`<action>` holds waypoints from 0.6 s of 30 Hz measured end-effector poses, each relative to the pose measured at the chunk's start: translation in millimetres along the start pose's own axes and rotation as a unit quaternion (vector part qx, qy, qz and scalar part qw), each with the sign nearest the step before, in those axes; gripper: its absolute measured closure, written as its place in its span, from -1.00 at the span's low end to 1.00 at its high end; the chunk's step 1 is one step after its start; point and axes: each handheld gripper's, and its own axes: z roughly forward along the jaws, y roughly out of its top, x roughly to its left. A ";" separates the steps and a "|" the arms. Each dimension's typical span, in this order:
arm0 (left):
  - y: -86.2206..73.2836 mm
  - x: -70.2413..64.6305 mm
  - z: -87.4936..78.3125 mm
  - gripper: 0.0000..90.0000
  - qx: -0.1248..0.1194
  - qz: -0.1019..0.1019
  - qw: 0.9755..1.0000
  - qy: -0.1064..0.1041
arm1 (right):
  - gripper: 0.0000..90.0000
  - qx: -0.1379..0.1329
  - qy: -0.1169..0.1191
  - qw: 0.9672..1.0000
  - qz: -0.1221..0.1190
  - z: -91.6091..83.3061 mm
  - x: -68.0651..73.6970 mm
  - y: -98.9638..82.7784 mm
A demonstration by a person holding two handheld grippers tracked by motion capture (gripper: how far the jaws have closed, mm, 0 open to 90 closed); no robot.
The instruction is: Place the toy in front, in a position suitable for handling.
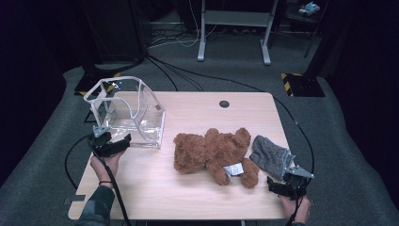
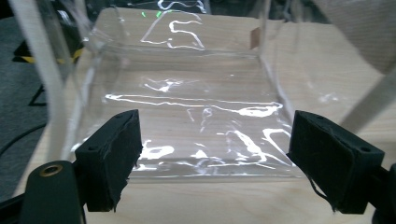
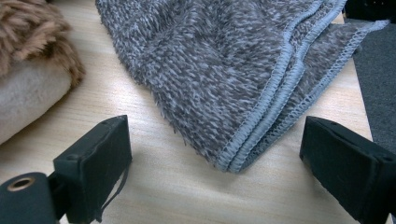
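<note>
Left gripper (image 1: 111,145) is sitting at about eight o'clock on the table (image 1: 188,197), its jaws standing wide apart with nothing between them; the clear plastic box (image 1: 127,113) is lying just past their tips, toward eleven o'clock. In the left gripper view the box (image 2: 187,107) is running off the top and both sides of the picture, and its see-through walls are hard to trace apart from white glints. Right gripper (image 1: 288,184) is resting near five o'clock, close to the table's near edge, its jaws also spread wide and gripping nothing. In its own view the grey cloth (image 3: 224,70) is lying ahead of the tips, its stitched hem pointing between them, its far part cut off at the top. A brown teddy bear (image 1: 214,153) is lying at the table's centre, touching the cloth (image 1: 270,155) at three o'clock. Bare wood is stretching along the near edge between the two hands, and across the far side around a dark round hole (image 1: 224,103) at twelve o'clock.
</note>
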 end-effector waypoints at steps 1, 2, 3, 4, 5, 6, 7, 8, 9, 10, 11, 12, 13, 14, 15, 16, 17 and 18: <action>-0.6 -2.6 0.5 -0.61 0.000 0.005 1.000 -0.002 | -0.82 0.000 0.000 1.000 0.001 -0.1 0.2 0.0; -2.7 -9.0 0.1 -0.60 -0.002 0.006 1.000 -0.014 | -0.82 0.000 0.000 1.000 0.001 0.0 0.1 0.0; -3.7 -12.6 -0.4 -0.60 0.001 0.008 1.000 -0.021 | -0.82 0.000 0.000 1.000 0.001 -0.1 0.2 0.0; -3.7 -12.6 -0.4 -0.59 0.001 0.008 1.000 -0.021 | -0.82 0.000 0.000 1.000 0.001 -0.1 0.2 0.0; -6.5 -21.2 -0.8 -0.59 0.003 0.014 1.000 -0.028 | -0.82 0.000 0.000 1.000 0.001 -0.1 0.2 0.0; -7.6 -25.3 -0.4 -0.58 0.007 0.022 0.999 -0.023 | -0.82 0.000 0.000 1.000 0.001 -0.1 0.2 0.0; -7.6 -25.3 -0.4 -0.57 0.007 0.022 0.999 -0.023 | -0.82 0.000 0.000 1.000 0.001 -0.1 0.2 0.0; -9.7 -31.7 -0.1 -0.54 0.007 0.031 0.999 -0.027 | -0.82 0.000 0.000 1.000 0.001 0.0 0.0 0.0; -10.6 -35.4 1.3 -0.49 0.003 0.031 0.999 -0.027 | -0.82 0.000 0.000 1.000 0.001 -0.1 0.0 0.0; -10.5 -38.0 3.0 -0.43 0.007 0.035 0.999 -0.032 | -0.82 0.000 0.000 1.000 0.001 -0.1 0.1 0.0; -10.5 -38.0 3.0 -0.36 0.007 0.035 0.999 -0.032 | -0.82 0.000 0.000 1.000 0.001 0.0 0.0 0.0; -10.2 -44.2 8.2 -0.26 0.004 0.039 0.999 -0.035 | -0.81 0.000 0.000 1.000 0.001 0.0 0.0 0.0; -10.2 -44.2 8.2 -0.21 0.004 0.039 0.999 -0.035 | -0.81 0.000 0.000 1.000 0.001 0.0 0.0 0.0; -8.3 -47.8 12.3 -0.16 0.007 0.050 0.998 -0.043 | -0.81 0.000 0.000 1.000 0.001 0.0 0.0 0.0; -7.4 -48.7 13.5 -0.04 0.008 0.054 0.997 -0.048 | -0.81 0.000 0.000 1.000 0.001 0.0 0.0 0.0; -7.4 -48.7 13.5 0.08 0.008 0.054 0.997 -0.048 | -0.81 0.000 0.000 1.000 0.001 0.0 0.0 0.0; -6.6 -49.6 15.4 0.08 0.004 0.062 0.997 -0.052 | -0.81 0.000 0.000 1.000 0.001 0.0 0.0 0.0; -6.3 -51.3 17.5 0.34 0.001 0.062 0.997 -0.047 | -0.81 0.000 -0.001 1.000 0.001 -0.1 0.0 0.0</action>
